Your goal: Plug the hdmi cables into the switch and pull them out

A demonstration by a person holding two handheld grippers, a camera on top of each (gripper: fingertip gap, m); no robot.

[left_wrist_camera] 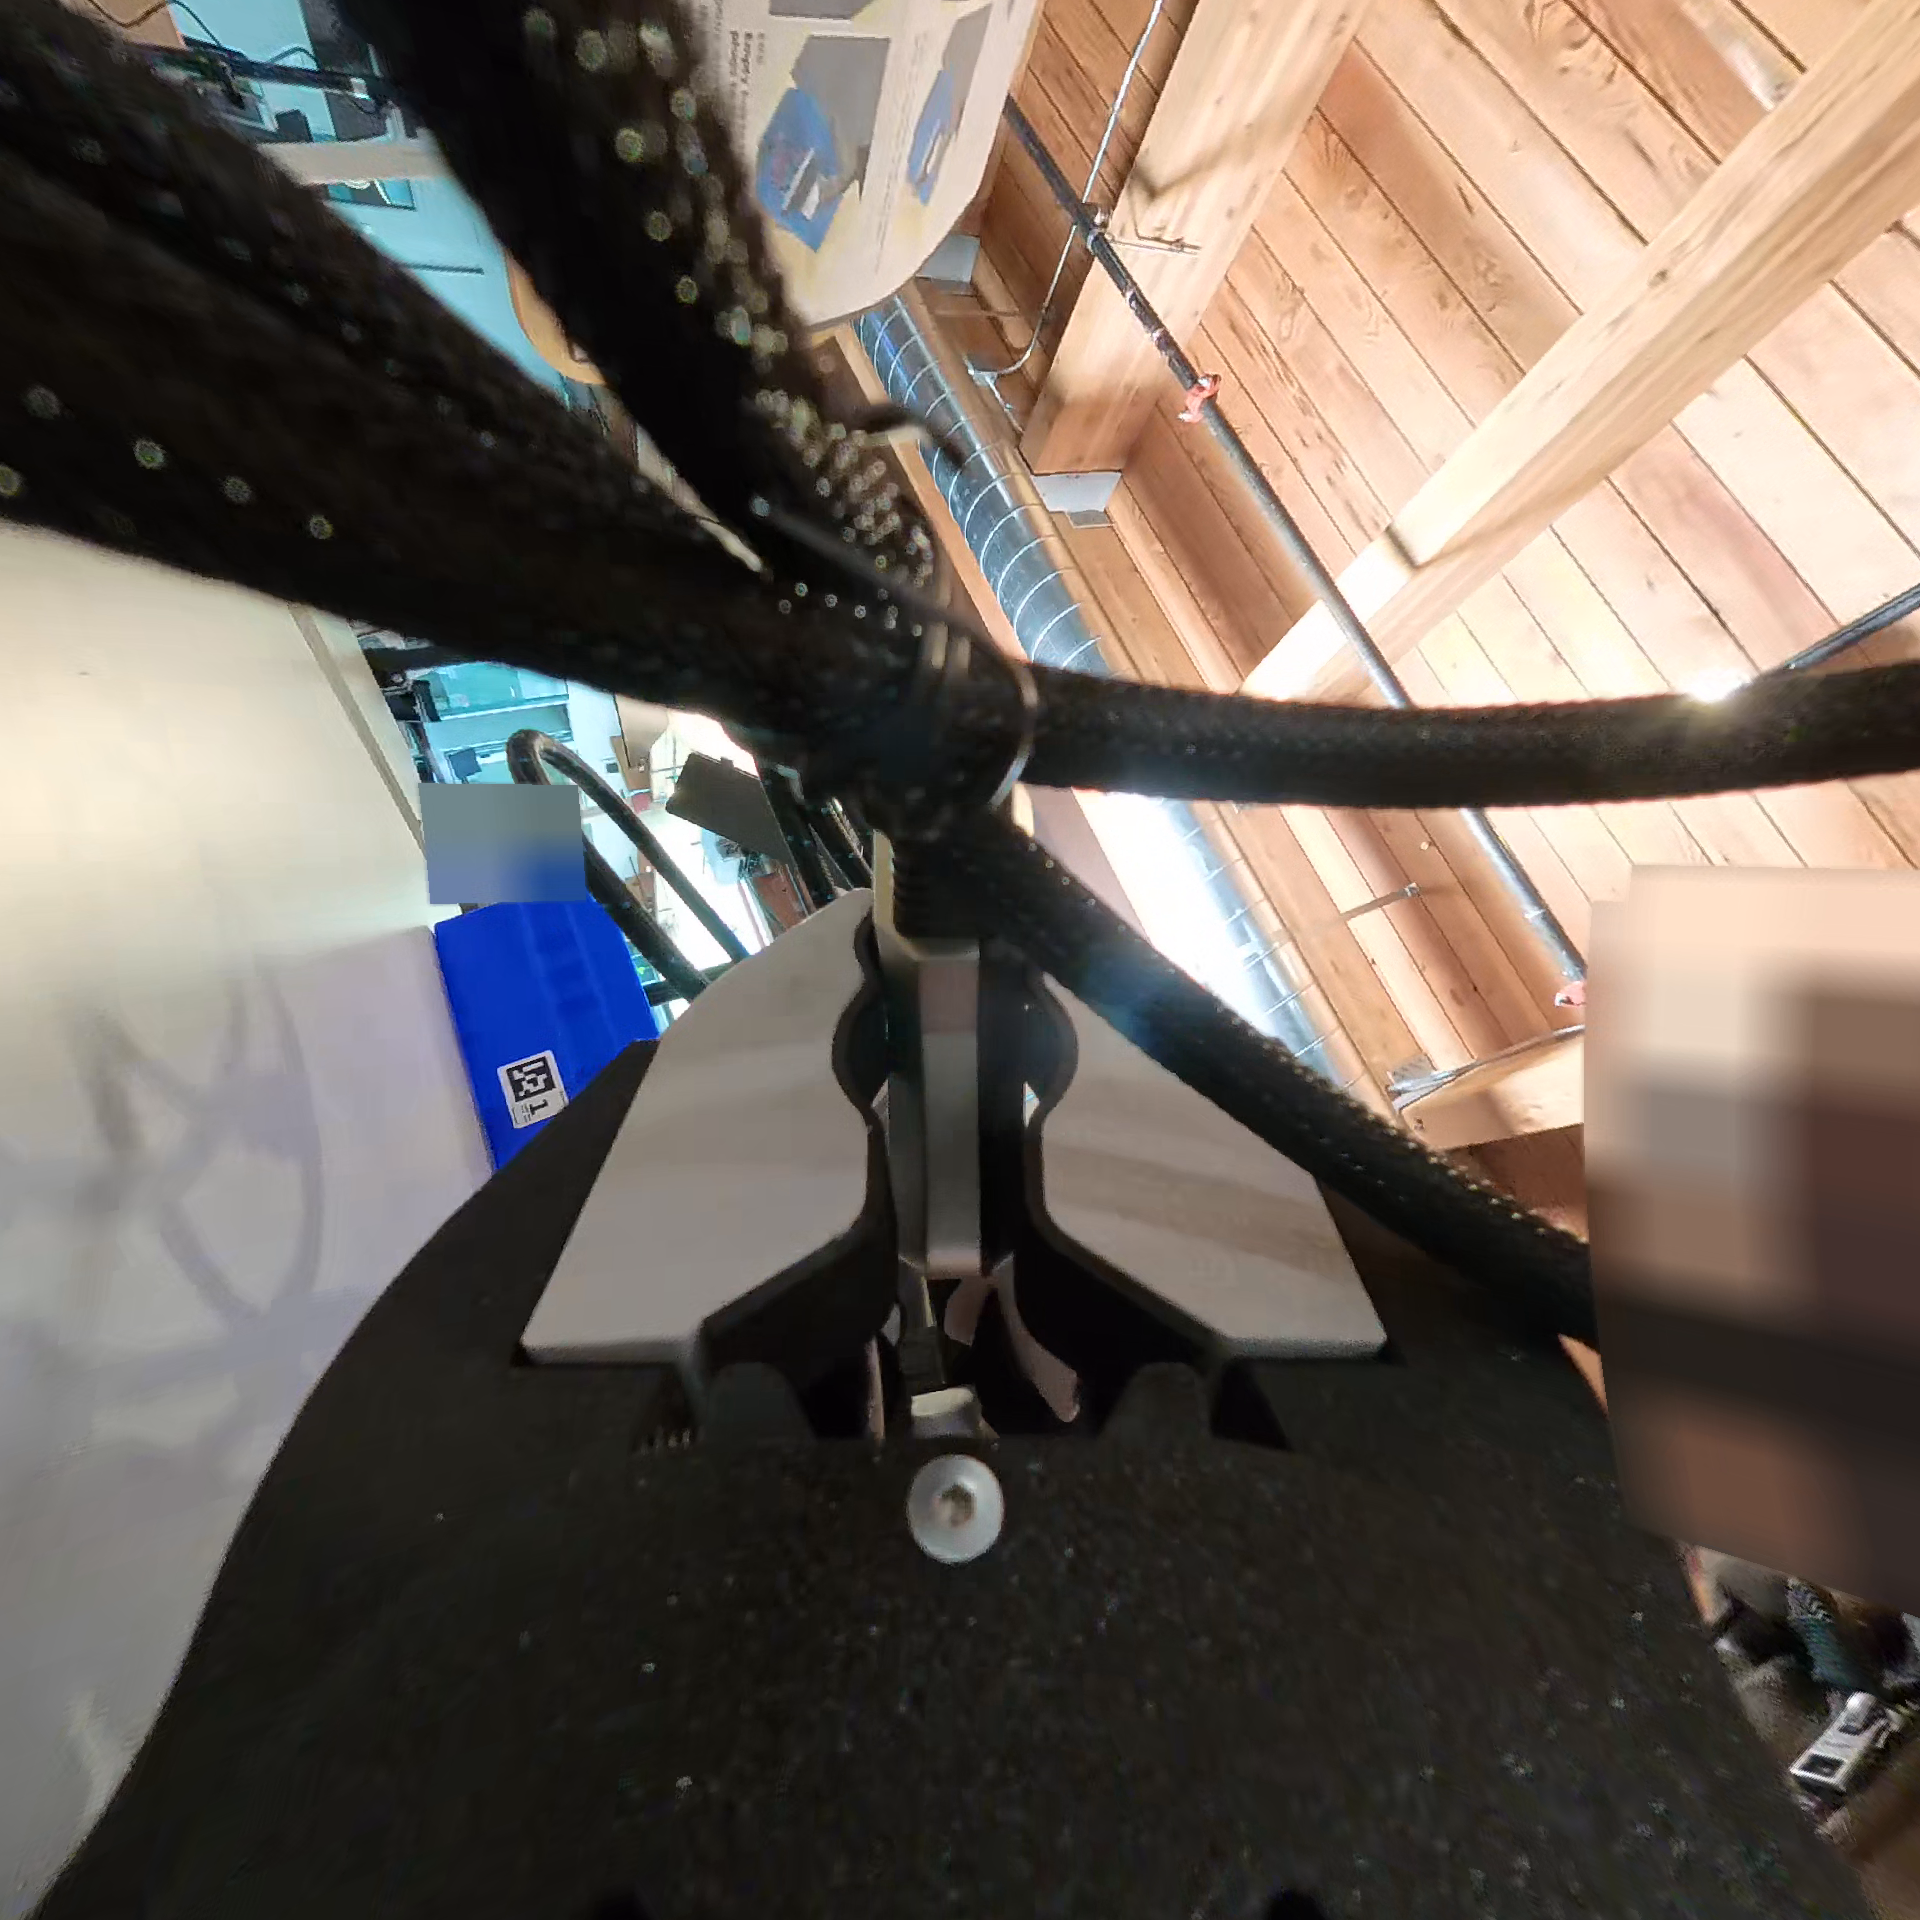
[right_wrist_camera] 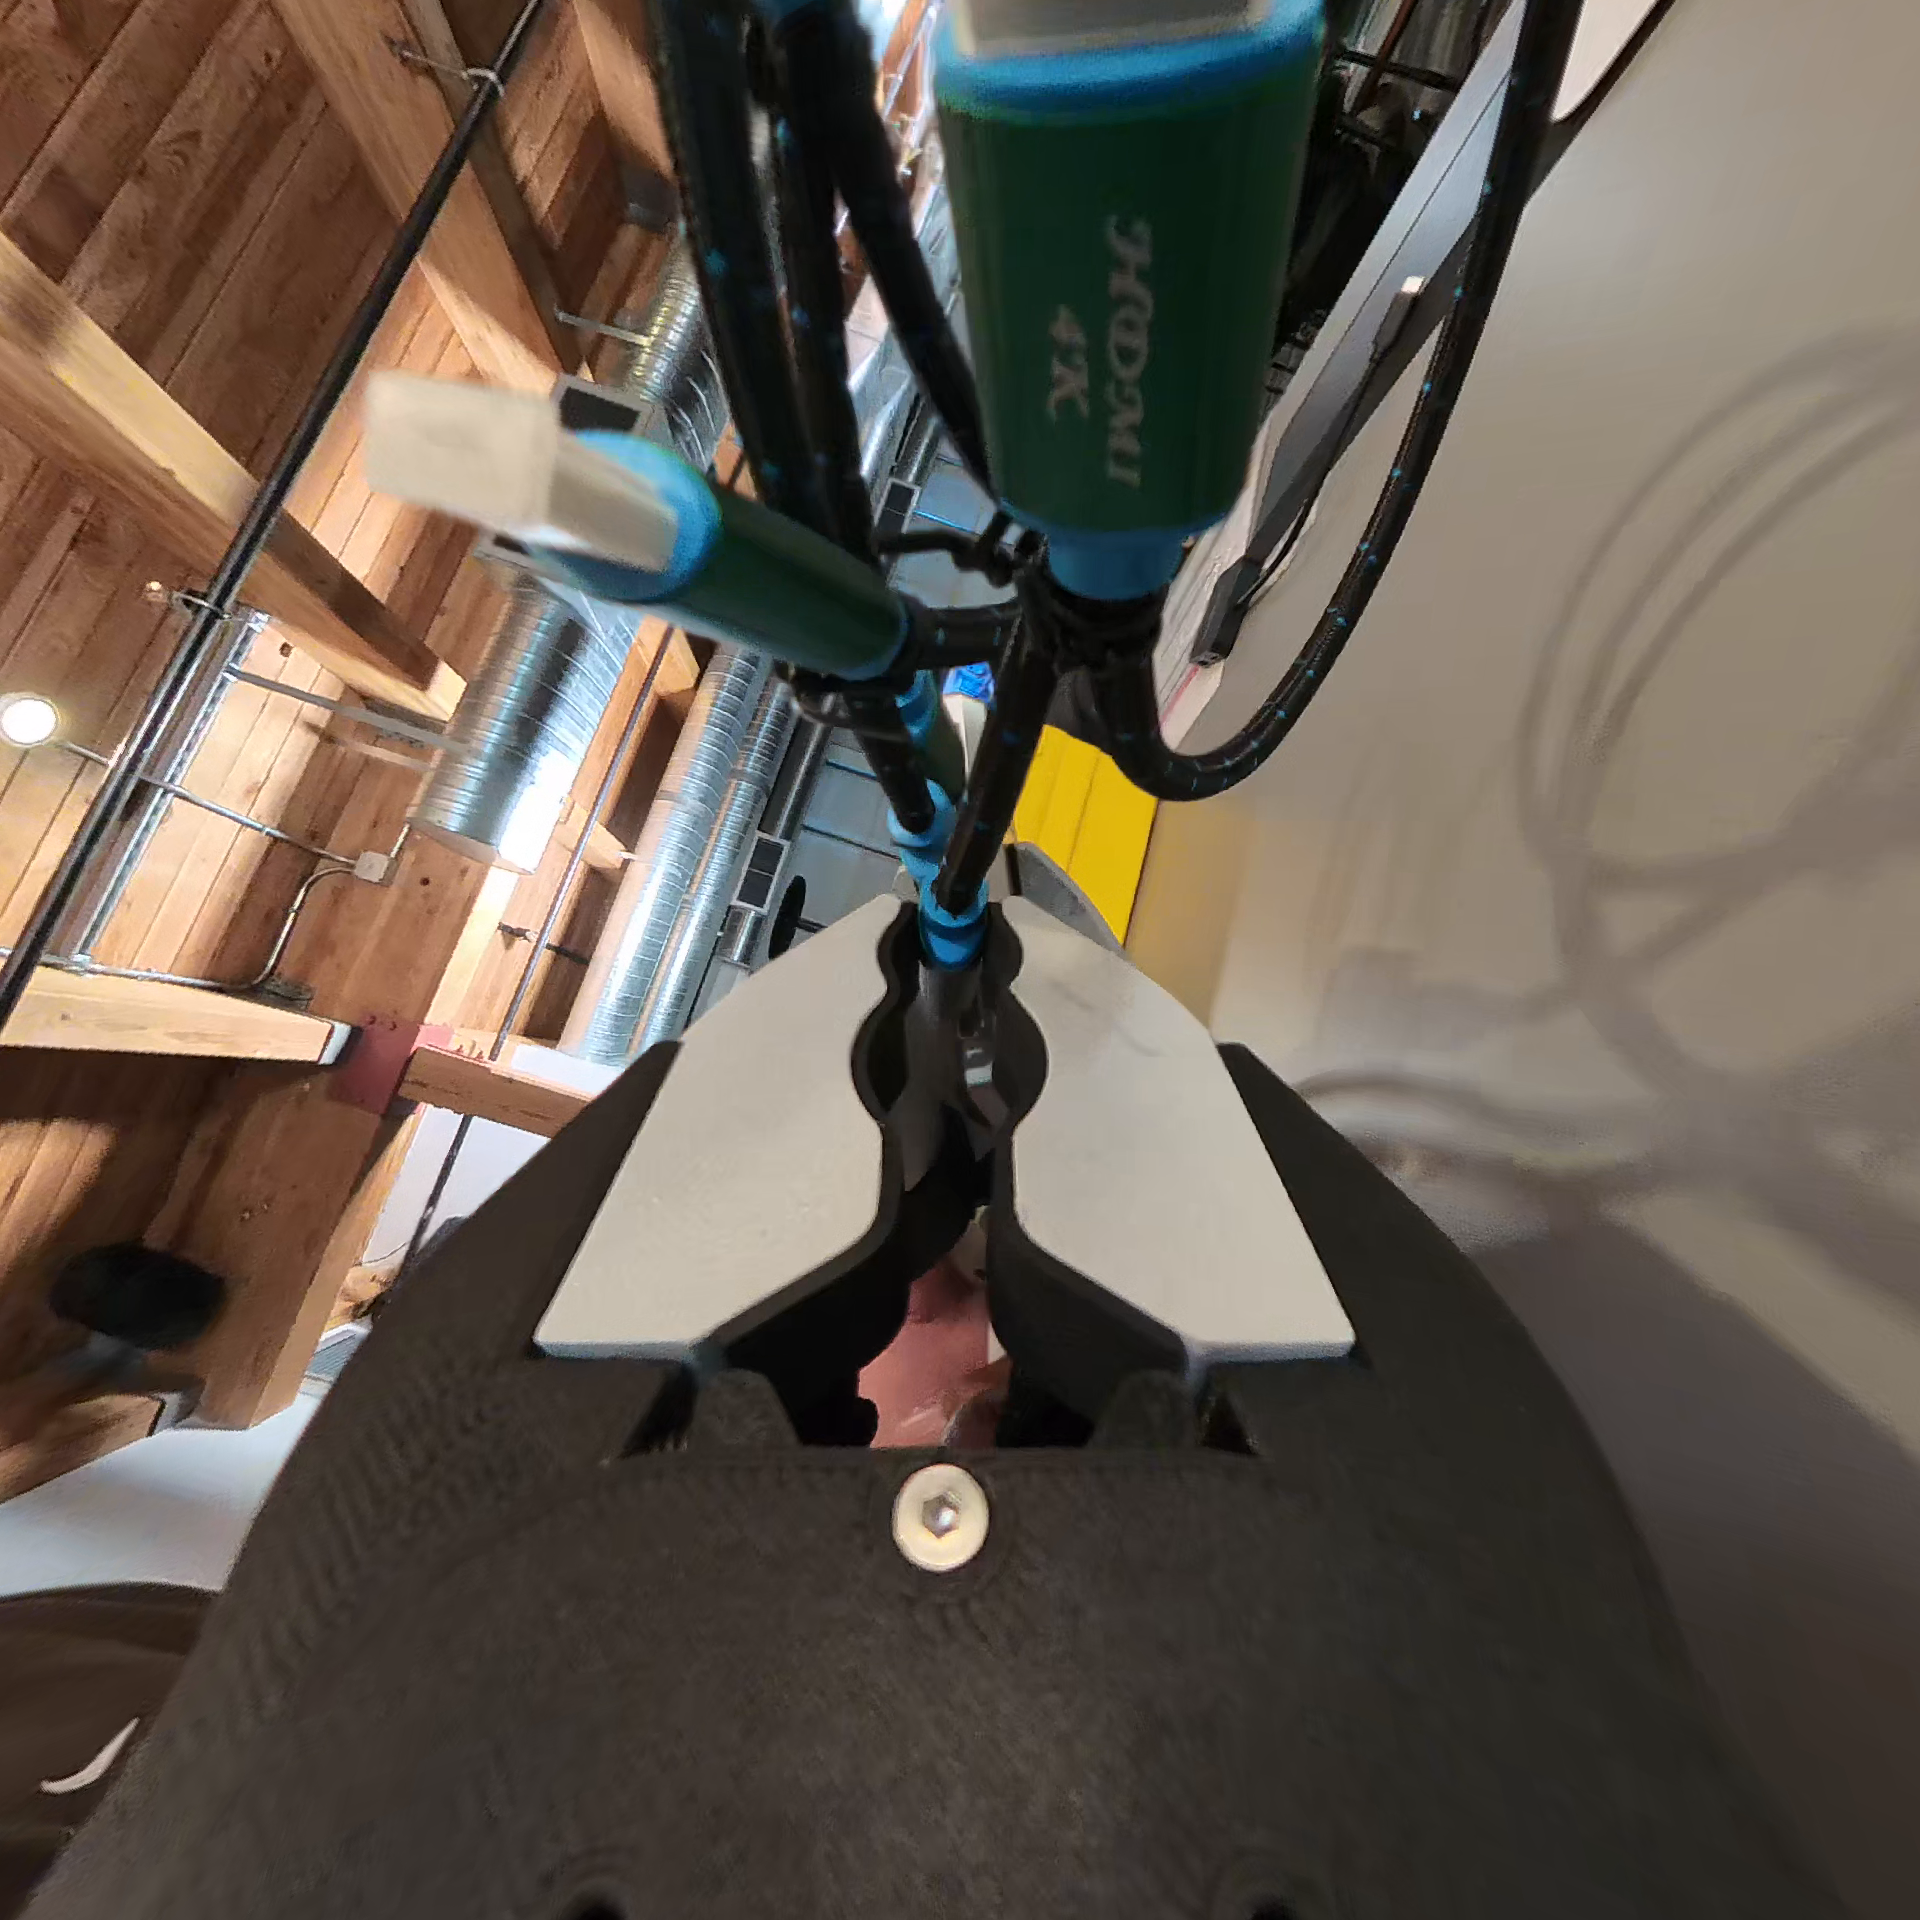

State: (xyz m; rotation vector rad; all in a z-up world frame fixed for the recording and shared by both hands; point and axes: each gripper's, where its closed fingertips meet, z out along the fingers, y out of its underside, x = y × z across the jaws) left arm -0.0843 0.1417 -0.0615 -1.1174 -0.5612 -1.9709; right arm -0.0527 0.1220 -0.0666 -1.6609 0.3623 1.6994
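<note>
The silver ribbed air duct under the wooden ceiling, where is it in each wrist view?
Left wrist view: air duct runs diagonally through the upper middle, behind the black cables.
Right wrist view: air duct at left of centre, running diagonally.
Shared landmark: wooden ceiling.

Black braided cable bundle [left_wrist_camera: 1351, 738] is bound at a knot just past the left fingers [left_wrist_camera: 769, 1091], which clamp its grey metal plug [left_wrist_camera: 940, 1101]; second cable, black braid with blue flecks [right_wrist_camera: 987, 790], has its blue strain relief [right_wrist_camera: 951, 935] pinched between the right fingers [right_wrist_camera: 1101, 1091]; two green-and-blue plugs [right_wrist_camera: 1122, 312] stick out beyond them.
</note>
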